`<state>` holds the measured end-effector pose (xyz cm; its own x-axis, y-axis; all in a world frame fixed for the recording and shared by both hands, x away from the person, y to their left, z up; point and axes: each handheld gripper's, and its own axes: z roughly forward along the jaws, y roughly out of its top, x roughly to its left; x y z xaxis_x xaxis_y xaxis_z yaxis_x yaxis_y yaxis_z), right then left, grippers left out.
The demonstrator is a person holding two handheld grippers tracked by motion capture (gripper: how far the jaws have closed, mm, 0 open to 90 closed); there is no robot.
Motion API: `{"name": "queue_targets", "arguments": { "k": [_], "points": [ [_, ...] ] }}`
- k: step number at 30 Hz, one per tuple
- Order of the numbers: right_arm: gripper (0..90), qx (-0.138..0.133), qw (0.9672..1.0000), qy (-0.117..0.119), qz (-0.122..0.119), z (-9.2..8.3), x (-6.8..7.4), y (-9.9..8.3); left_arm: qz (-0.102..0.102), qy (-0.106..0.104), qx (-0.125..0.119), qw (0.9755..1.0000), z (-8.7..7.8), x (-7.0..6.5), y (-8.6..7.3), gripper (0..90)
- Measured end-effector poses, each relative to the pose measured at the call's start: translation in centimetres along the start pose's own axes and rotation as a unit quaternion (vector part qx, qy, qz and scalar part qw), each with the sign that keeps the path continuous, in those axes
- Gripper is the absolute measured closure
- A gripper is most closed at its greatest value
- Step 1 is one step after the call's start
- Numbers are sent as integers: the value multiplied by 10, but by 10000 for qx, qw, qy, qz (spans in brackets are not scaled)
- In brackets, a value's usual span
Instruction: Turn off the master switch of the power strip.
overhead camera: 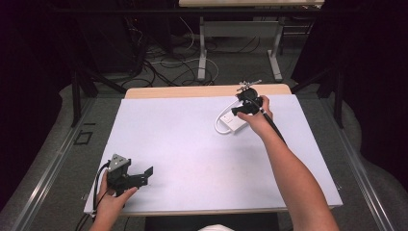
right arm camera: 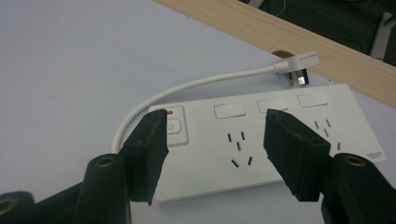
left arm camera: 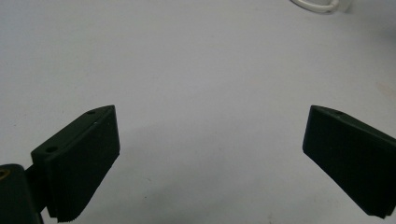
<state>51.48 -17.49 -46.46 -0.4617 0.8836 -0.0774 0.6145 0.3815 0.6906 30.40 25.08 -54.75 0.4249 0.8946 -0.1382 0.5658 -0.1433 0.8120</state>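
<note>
A white power strip (right arm camera: 261,140) lay flat near the desk's (overhead camera: 192,144) far right corner, long axis roughly along the far edge; its cord (right arm camera: 187,91) looped back to a plug (right arm camera: 296,67); the right hand-held gripper (right arm camera: 212,147) hovered over it, jaws apart; the left hand-held gripper (left arm camera: 210,158) gaped wide near the front left corner.

Both grippers' jaws apart, nothing between.

Parted tongs (right arm camera: 212,154) hover above white power strip (right arm camera: 280,140).
</note>
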Motion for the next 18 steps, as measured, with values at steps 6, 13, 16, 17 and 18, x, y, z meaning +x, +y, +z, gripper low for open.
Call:
{"name": "queue_targets", "arguments": {
  "k": [6,13,16,17,18],
  "points": [
    [413,58,9999,48,-76,13,4,-2,-18,-9,1,10000,0,1,0,39],
    [473,62,9999,90,8,18,7,-1,-32,-17,-13,10000,-1,1,0,39],
    [516,81,9997,158,180,21,8,-1,-38,-24,-16,10000,-1,1,0,39],
    [540,96,9995,156,239,22,8,-1,-50,-24,-16,10000,-1,1,0,39],
    [569,157,9993,190,274,25,9,-2,-40,-26,-6,10000,-1,1,0,39]
  ]
}}
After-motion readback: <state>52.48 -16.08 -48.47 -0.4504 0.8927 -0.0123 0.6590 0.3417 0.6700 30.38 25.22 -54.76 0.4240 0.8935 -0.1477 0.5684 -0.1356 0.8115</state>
